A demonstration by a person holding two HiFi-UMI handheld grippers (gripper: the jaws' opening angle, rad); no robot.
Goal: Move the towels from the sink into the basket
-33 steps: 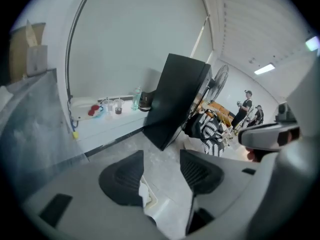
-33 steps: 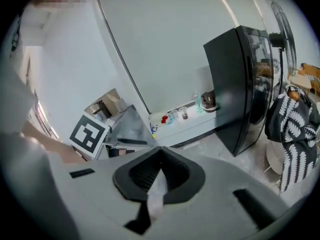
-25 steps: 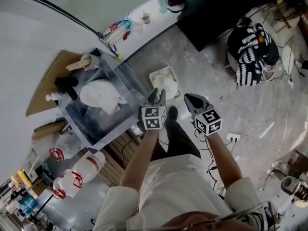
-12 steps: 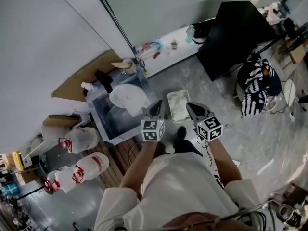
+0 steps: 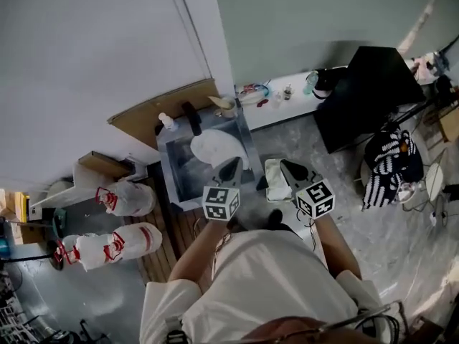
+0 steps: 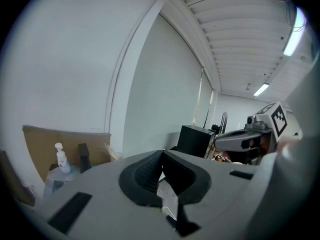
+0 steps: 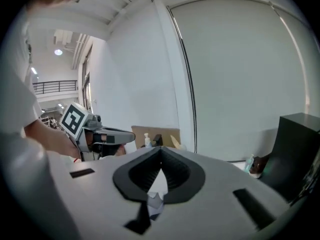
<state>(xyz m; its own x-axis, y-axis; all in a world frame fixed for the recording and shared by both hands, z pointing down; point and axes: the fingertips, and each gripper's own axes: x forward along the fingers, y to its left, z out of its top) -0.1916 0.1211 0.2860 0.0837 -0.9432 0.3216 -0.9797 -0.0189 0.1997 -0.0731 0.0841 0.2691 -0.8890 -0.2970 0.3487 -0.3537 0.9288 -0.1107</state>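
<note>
The towel point(image 5: 214, 149) in the grey sink point(image 5: 167, 172) is white, and so is the basket point(image 5: 272, 187). The left claw point(image 5: 231, 165) and right claw point(image 5: 289, 166) are grey with black pads and black-and-white square-marked cubes. Two white sacks point(image 5: 107, 246) carry red print. A cloth point(image 5: 391, 165) is black with white stripes.

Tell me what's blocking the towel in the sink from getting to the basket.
Nothing visible does. The towel lies in the sink, and the basket sits on the floor beside it; only the sink's wall is between. The left tongs and right tongs are shut, empty.
</note>
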